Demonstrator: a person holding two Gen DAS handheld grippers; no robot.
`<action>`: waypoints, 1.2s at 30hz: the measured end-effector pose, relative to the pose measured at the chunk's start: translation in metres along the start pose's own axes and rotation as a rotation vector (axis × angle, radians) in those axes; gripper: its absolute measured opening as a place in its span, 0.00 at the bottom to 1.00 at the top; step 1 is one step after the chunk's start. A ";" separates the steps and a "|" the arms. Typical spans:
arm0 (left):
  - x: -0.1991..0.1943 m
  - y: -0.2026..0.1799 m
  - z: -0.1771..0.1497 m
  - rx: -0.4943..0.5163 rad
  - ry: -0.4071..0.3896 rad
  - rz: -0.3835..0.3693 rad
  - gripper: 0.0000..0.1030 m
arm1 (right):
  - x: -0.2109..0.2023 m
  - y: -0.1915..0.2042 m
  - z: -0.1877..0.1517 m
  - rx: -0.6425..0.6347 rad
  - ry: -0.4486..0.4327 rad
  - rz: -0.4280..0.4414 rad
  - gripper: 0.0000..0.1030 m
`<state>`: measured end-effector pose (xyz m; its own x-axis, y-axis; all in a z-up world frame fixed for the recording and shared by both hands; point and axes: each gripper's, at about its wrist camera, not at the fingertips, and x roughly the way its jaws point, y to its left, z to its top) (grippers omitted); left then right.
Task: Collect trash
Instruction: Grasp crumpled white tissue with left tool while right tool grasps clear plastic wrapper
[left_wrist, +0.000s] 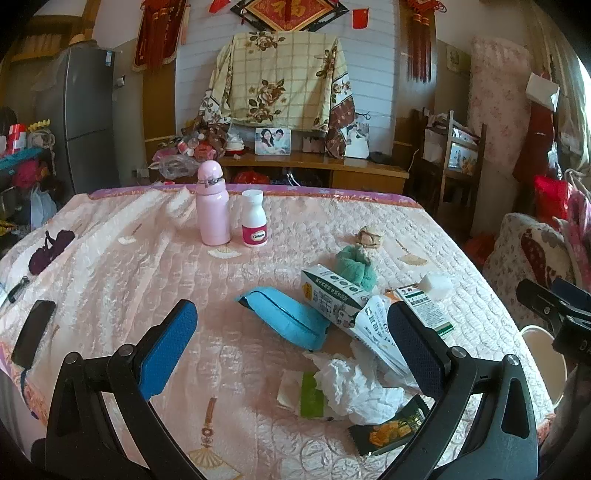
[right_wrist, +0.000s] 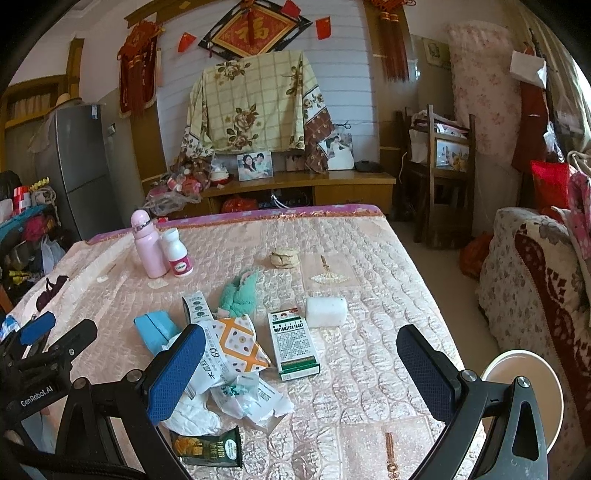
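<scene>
Trash lies on a pink quilted bed (left_wrist: 110, 258): crumpled white tissue (left_wrist: 354, 384), a dark snack wrapper (left_wrist: 391, 428), a green-white box (left_wrist: 328, 295), a blue pouch (left_wrist: 291, 317), an orange patterned packet (right_wrist: 240, 343), a green-white medicine box (right_wrist: 295, 343) and a white block (right_wrist: 325, 312). My left gripper (left_wrist: 291, 350) is open, hovering just above the tissue pile. My right gripper (right_wrist: 301, 373) is open and empty above the medicine box, right of the pile. A white bin (right_wrist: 524, 391) stands beside the bed at the right.
A pink bottle (left_wrist: 212, 205) and a white pill bottle (left_wrist: 253, 218) stand at the far side of the bed. A teal plush doll (left_wrist: 356, 262) lies mid-bed. A black phone (left_wrist: 33, 332) lies at the left edge. A patterned sofa (right_wrist: 546, 288) stands right.
</scene>
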<state>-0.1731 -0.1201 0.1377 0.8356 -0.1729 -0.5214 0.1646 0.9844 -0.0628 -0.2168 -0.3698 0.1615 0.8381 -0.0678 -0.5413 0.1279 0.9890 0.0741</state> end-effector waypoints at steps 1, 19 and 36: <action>0.001 0.001 -0.001 -0.001 0.002 0.001 0.99 | 0.001 -0.001 0.000 -0.001 0.004 0.000 1.00; 0.017 0.021 -0.019 0.055 0.123 -0.027 0.99 | 0.039 -0.012 -0.036 -0.050 0.205 0.078 1.00; 0.044 -0.001 -0.042 0.097 0.333 -0.246 0.81 | 0.083 0.000 -0.063 -0.029 0.347 0.296 0.63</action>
<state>-0.1581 -0.1275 0.0792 0.5530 -0.3662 -0.7484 0.3999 0.9047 -0.1471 -0.1806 -0.3669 0.0643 0.6087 0.2611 -0.7492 -0.1088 0.9628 0.2472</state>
